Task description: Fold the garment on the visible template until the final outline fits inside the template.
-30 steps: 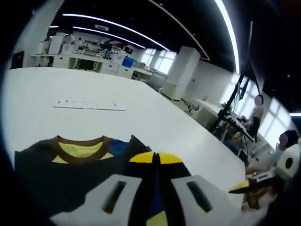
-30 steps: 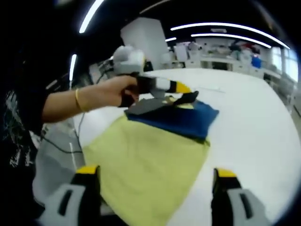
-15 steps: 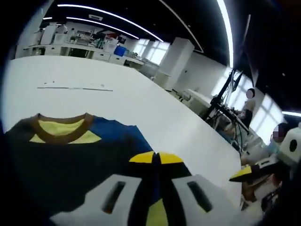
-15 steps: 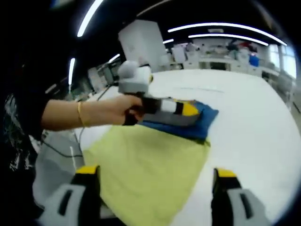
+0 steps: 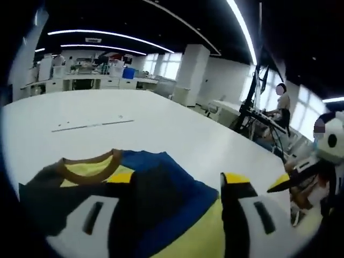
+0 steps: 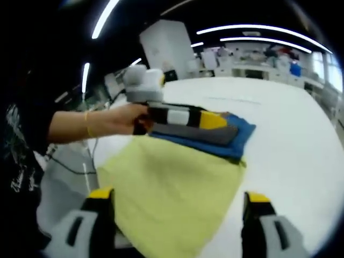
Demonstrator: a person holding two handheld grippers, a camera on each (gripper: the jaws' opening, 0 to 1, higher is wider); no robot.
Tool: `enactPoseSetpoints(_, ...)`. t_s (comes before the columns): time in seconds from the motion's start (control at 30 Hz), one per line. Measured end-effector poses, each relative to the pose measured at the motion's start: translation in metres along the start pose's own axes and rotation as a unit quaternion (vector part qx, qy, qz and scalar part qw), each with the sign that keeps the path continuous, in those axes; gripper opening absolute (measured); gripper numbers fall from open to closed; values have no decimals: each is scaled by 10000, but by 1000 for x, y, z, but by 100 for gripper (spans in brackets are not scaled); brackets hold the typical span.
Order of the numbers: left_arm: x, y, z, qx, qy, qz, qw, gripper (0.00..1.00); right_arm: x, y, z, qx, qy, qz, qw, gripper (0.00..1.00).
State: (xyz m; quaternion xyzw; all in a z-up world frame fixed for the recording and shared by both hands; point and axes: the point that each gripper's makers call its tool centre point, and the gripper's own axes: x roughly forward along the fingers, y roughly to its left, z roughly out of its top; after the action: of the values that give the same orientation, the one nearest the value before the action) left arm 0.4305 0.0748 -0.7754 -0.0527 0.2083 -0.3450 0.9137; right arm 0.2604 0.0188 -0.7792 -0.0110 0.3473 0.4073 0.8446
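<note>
White table [image 5: 161, 129] under ceiling light strips, desks and a pillar behind it. One shirt [image 6: 177, 188] lies on the table: yellow body, blue upper part, brown collar [image 5: 88, 164] at its far end. No writing on it can be read. Left gripper [image 5: 177, 188] sits over the shirt's blue part, jaws spread, clasping nothing; a hand [image 6: 126, 115] holds it. Right gripper [image 6: 174, 207] hangs at the shirt's yellow near end, jaws wide apart, empty. Two people stand beyond the table's right side.
</note>
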Motion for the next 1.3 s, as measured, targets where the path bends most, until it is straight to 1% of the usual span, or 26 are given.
enactPoseSetpoints(0.07,-8,1,1,98,-6,37,9999,69,1,1,2,-30,-7,27,10000,99)
enactPoseSetpoints(0.23,-23,11,3,266,-14,115,9996,79,2,3,5,-84,-24,74,9999,99)
enactPoseSetpoints(0.33,-37,22,3,422,14,219,9989,84,4,5,6,-102,-43,106,9999,99)
enactPoseSetpoints(0.5,-57,41,3,402,-2,365,9985,89,6,7,7,-154,-26,144,9998,99)
enactPoseSetpoints(0.63,-71,46,3,465,7,439,9980,91,7,9,10,-188,-48,168,9997,99)
enactPoseSetpoints(0.73,-81,49,3,493,-14,464,9977,91,8,11,11,-219,-52,163,9996,99)
enactPoseSetpoints(0.8,-86,56,2,543,-9,494,9973,90,7,11,12,-221,-59,163,9996,99)
enactPoseSetpoints(1.03,-110,71,-8,711,147,618,9954,86,6,11,8,-225,9,134,9997,99)
enactPoseSetpoints(1.1,-119,79,-12,749,181,689,9946,85,5,10,8,-213,6,123,9997,99)
enactPoseSetpoints(1.13,-123,83,-14,731,210,700,9946,83,5,10,8,-202,-4,124,9997,99)
enactPoseSetpoints(1.23,-128,87,-18,709,325,746,9942,78,6,10,9,-194,-28,139,9997,99)
enactPoseSetpoints(1.3,-136,93,-18,729,305,808,9936,75,6,9,9,-205,-24,135,9997,99)
